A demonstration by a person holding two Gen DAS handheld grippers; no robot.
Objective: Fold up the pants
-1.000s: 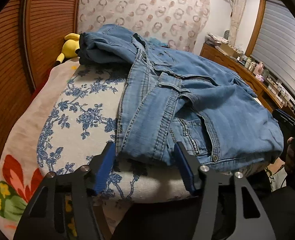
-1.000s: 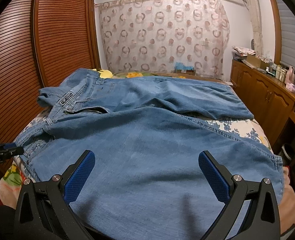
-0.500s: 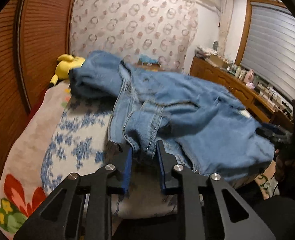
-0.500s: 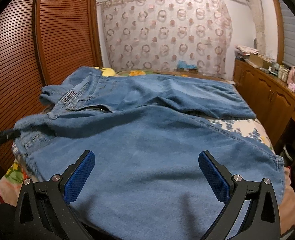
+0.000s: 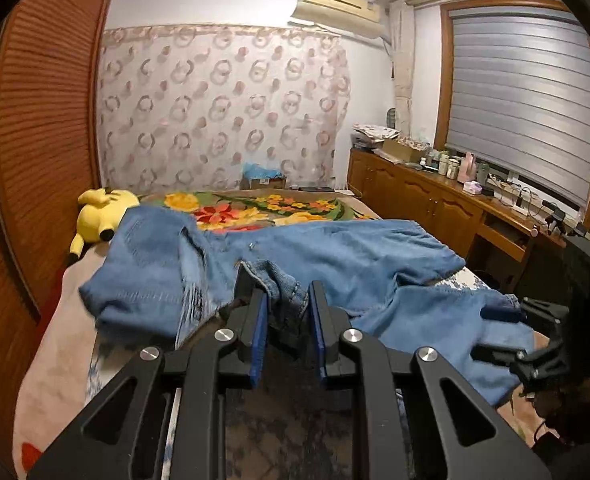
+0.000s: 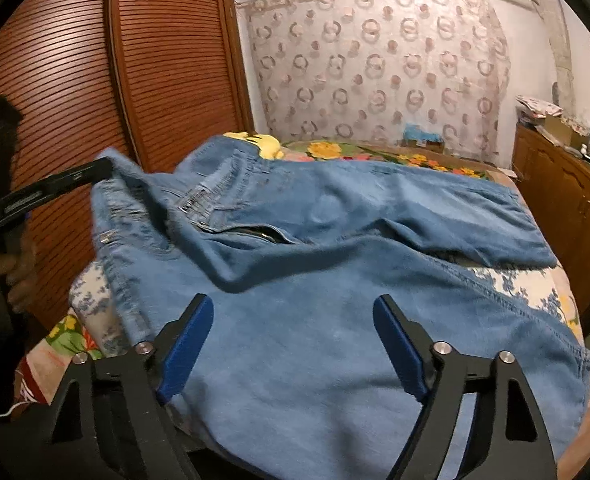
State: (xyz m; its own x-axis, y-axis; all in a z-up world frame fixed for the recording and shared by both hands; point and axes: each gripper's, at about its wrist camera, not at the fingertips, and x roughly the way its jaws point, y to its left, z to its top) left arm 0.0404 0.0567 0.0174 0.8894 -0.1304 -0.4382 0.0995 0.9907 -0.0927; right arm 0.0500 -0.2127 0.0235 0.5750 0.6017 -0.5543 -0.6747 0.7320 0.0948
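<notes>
Blue jeans [image 5: 335,252] lie spread across the bed. My left gripper [image 5: 287,304] is shut on a bunched fold of the waistband and holds it lifted off the bed. In the right wrist view the left gripper [image 6: 103,170] shows at the left with the waist corner of the jeans [image 6: 335,280] pulled up. My right gripper [image 6: 293,324] reaches over the leg end near the hem, jaws closing, the denim lying between the blue pads [image 6: 187,340] but not pinched. The left wrist view shows the right gripper [image 5: 495,332] straddling the hem edge.
A yellow plush toy [image 5: 99,216] lies at the far left of the bed, on the floral blanket [image 5: 255,208]. Louvred wooden doors [image 6: 167,60] run along the left. A wooden sideboard [image 5: 435,200] with bottles stands on the right. A hand [image 6: 19,276] holds the left gripper.
The left gripper closed on the waistband and rose, lifting that corner off the bed. The right gripper stayed over the leg end while its jaws narrowed.
</notes>
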